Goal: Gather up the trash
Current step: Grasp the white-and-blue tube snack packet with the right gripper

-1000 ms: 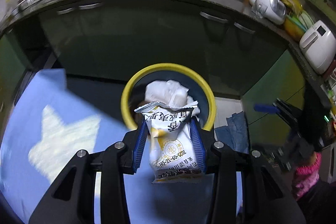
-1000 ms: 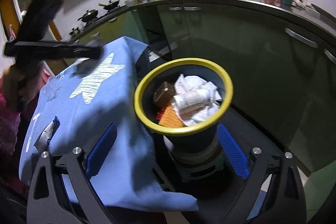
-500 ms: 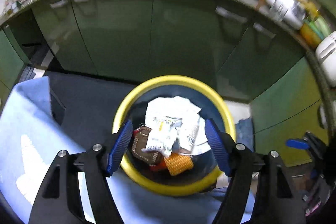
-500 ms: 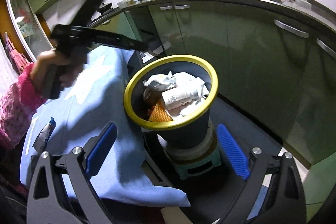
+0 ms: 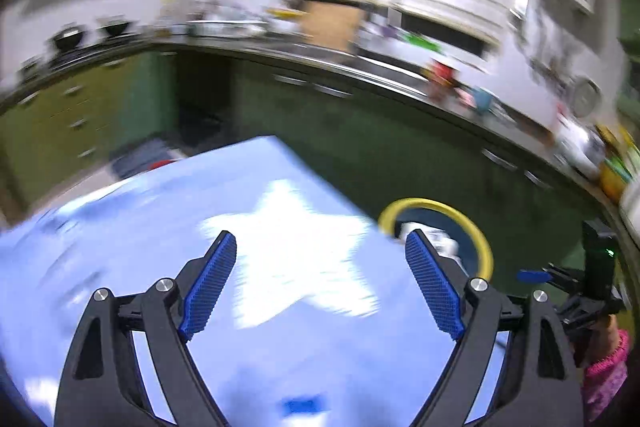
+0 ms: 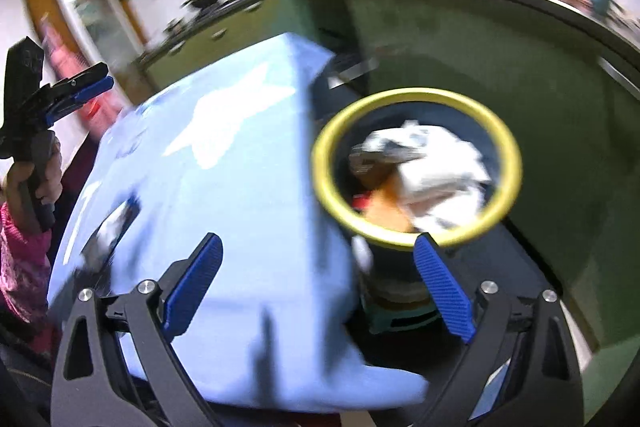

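Note:
The dark bin with a yellow rim [image 6: 416,95] stands beside the table, holding crumpled white paper [image 6: 440,171], an orange wrapper [image 6: 384,207] and other trash. In the blurred left wrist view the bin [image 5: 476,227] lies to the right. My left gripper [image 5: 320,234] hangs over the blue tablecloth's white star [image 5: 296,247]; its jaws are opening and nothing is between them. My right gripper [image 6: 318,237] stands open and empty over the table's corner, its right finger in front of the bin. A silvery wrapper [image 6: 112,231] lies on the cloth at the left.
Green kitchen cabinets [image 6: 520,67] and a cluttered counter curve behind the bin. The bin sits on a low green stool [image 6: 400,319]. A small blue piece [image 5: 302,405] lies on the cloth near me. A hand in a pink sleeve [image 6: 20,251] holds the left gripper [image 6: 102,77].
The left gripper let go of the snack wrapper, which dropped into the bin, opened wide, and swung left over the tablecloth. The right gripper shifted slightly and stayed open.

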Demonstrator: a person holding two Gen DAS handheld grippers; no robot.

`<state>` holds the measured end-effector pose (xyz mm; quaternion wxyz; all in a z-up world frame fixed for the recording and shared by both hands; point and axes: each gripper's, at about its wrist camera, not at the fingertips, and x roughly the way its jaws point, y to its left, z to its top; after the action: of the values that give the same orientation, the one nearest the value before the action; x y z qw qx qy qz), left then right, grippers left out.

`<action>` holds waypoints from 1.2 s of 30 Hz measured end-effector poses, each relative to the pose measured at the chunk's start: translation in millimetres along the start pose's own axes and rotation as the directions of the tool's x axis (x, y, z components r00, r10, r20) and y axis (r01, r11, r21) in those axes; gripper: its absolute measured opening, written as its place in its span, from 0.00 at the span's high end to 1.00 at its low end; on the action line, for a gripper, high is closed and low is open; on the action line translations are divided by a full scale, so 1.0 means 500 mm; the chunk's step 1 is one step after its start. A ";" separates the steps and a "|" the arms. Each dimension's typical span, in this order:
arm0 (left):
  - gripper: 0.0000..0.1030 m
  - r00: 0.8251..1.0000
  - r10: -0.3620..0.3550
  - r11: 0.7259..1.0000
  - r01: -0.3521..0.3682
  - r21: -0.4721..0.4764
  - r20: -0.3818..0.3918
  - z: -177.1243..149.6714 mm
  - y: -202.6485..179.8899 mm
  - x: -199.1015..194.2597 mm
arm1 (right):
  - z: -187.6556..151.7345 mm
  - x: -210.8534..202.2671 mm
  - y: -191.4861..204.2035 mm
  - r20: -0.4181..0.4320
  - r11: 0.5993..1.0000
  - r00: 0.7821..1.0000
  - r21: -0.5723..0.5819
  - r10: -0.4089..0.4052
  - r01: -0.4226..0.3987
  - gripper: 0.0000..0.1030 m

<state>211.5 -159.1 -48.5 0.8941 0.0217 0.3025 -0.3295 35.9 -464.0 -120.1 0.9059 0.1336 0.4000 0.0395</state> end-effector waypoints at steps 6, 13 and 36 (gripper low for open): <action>0.14 0.982 0.186 0.965 -0.178 -0.190 0.026 -0.101 0.192 -0.083 | 0.018 0.079 0.159 -0.106 0.975 0.986 -0.168 0.129 -0.146 0.11; 0.14 0.947 0.316 0.921 -0.291 -0.259 0.061 -0.160 0.282 -0.115 | 0.014 0.127 0.337 -0.196 0.925 0.946 -0.232 0.258 -0.301 0.14; 0.12 0.924 0.375 0.872 -0.324 -0.367 0.074 -0.181 0.334 -0.165 | 0.015 0.267 0.521 -0.346 0.920 0.915 -0.250 0.206 -0.302 0.36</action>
<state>215.0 40.7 -103.5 0.9478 -0.1058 0.2821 -0.1041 141.1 -191.4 -139.3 0.8275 0.0388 0.5067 0.2388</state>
